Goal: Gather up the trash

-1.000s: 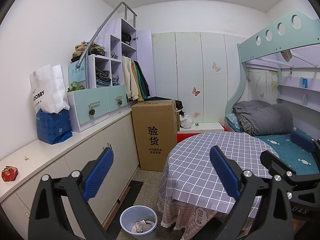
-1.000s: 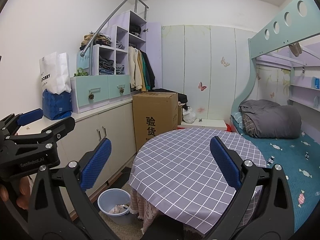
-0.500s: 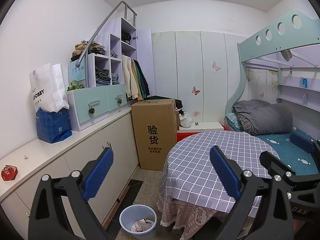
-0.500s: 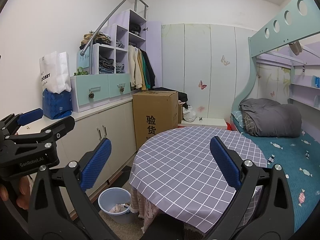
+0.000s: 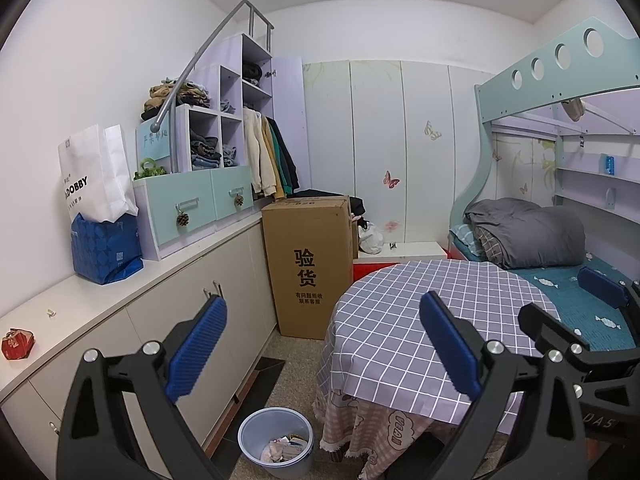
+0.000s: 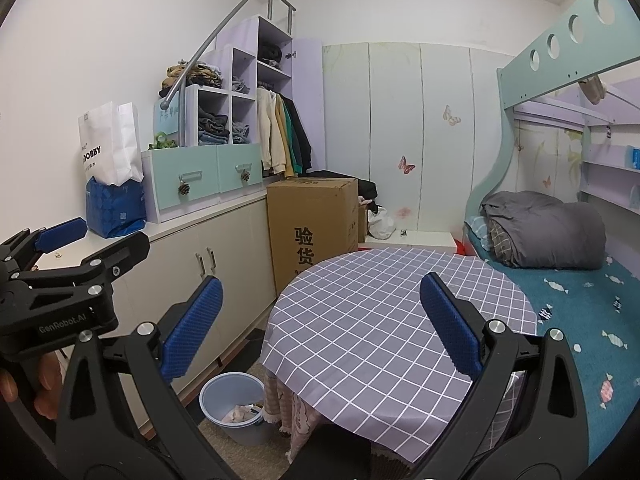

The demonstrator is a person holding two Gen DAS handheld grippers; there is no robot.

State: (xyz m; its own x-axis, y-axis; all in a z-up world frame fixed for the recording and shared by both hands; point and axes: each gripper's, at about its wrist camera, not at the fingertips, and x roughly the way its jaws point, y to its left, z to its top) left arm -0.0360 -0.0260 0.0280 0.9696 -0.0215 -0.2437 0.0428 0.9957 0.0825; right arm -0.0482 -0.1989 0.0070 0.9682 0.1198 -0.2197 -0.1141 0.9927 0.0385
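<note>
Seemingly empty, both grippers (image 5: 324, 344) (image 6: 320, 328) gape above the wastebasket (image 5: 276, 440).

Even, bright ceiling light; soft shadows; sharp focus; strong fisheye bending, dark vignette corners.

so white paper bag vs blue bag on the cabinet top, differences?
The white paper bag stands tall and upright with black lettering; the blue bag is shorter, squat and patterned. The white paper bag sits in or behind the blue bag's top, I cannot tell which; the blue bag rests on the cabinet top. Both stand against the wall, beside the drawer unit.
</note>
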